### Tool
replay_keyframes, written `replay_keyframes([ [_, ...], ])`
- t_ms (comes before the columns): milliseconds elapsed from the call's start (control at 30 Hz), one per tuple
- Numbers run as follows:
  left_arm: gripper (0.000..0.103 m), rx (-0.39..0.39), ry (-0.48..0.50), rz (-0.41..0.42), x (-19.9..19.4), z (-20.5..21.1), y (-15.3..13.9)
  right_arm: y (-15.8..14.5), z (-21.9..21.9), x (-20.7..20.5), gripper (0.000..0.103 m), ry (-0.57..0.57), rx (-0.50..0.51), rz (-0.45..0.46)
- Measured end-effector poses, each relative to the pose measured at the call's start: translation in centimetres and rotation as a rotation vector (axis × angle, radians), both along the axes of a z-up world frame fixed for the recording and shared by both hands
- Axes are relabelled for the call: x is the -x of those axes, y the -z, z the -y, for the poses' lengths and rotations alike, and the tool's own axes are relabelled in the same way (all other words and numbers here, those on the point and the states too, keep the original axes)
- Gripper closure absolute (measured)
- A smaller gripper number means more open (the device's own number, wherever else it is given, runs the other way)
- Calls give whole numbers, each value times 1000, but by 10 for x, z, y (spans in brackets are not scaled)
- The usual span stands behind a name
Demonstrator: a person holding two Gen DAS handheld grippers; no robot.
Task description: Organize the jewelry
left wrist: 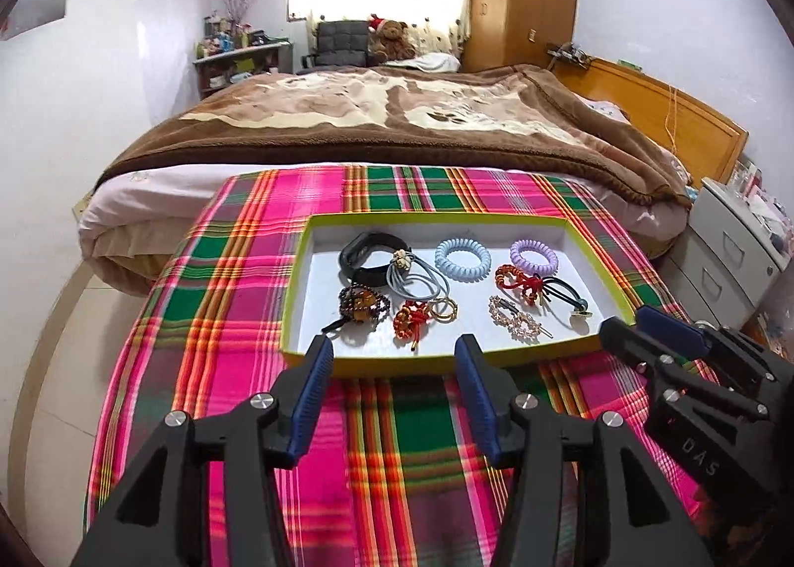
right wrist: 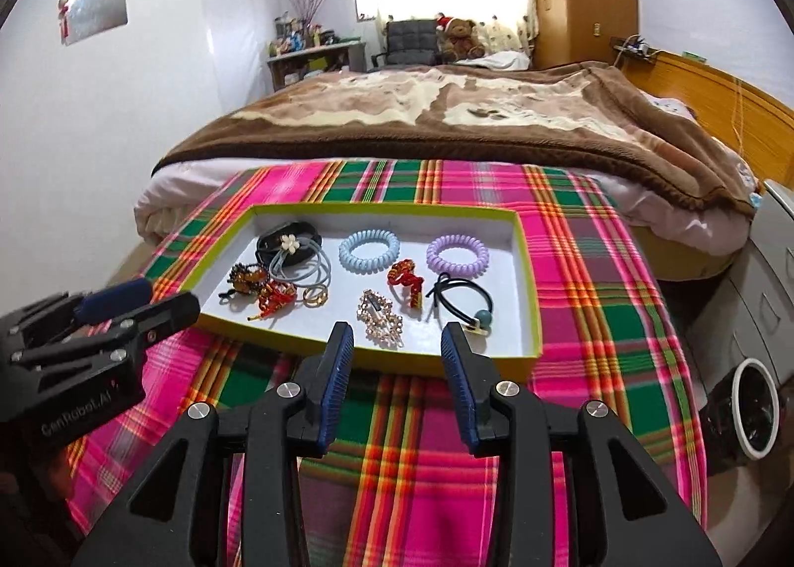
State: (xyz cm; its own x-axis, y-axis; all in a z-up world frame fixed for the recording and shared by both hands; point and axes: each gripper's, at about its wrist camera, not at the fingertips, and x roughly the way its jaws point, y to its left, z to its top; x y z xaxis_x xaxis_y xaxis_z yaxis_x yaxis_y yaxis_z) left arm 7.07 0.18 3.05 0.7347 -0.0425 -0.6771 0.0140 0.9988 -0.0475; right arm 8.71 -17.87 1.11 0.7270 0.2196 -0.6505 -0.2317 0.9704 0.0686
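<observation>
A shallow white tray with a yellow-green rim [left wrist: 436,361] [right wrist: 377,356] lies on the plaid cloth. In it lie a black band [left wrist: 367,256], a grey hair tie [left wrist: 417,276], a blue coil tie [left wrist: 462,257] [right wrist: 369,244], a purple coil tie [left wrist: 533,255] [right wrist: 457,254], red knot pieces [left wrist: 518,281] [right wrist: 404,280], a beaded bracelet [left wrist: 362,304], gold rings [left wrist: 443,309], a rhinestone clip [left wrist: 513,323] [right wrist: 381,316] and a black tie with a bead [right wrist: 464,301]. My left gripper [left wrist: 394,351] [right wrist: 144,306] is open and empty before the tray's near edge. My right gripper [right wrist: 397,338] [left wrist: 630,323] is open and empty at the near right.
The plaid cloth [left wrist: 407,443] covers a table that stands against a bed with a brown blanket [left wrist: 377,120]. Grey drawers [left wrist: 729,259] stand at the right. A bin with a white rim [right wrist: 754,410] sits on the floor at the right.
</observation>
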Motion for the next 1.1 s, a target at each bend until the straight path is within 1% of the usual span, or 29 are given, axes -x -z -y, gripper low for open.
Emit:
replay_keyframes([
  [167, 50, -10, -44, 26, 16, 1, -4, -7, 6, 15, 65, 19, -21, 25],
  [200, 50, -7, -48, 29, 18, 0, -4, -9, 5, 19, 65, 25, -9, 35],
  [267, 50, -28, -53, 33, 22, 3, -3, -11, 2, 27, 65, 25, 23, 60],
  [333, 50, -47, -61, 35, 25, 6, -2, -13, -1, 33, 65, 19, 26, 75],
  [433, 50, -53, -70, 41, 30, 8, -1, -15, -1, 38, 65, 17, 22, 89],
  [700, 50, -53, -82, 40, 35, 7, 1, -15, 3, 39, 65, 26, -5, 81],
  [1100, 50, -61, -85, 37, 33, 9, 4, -12, 5, 38, 65, 37, -7, 67],
])
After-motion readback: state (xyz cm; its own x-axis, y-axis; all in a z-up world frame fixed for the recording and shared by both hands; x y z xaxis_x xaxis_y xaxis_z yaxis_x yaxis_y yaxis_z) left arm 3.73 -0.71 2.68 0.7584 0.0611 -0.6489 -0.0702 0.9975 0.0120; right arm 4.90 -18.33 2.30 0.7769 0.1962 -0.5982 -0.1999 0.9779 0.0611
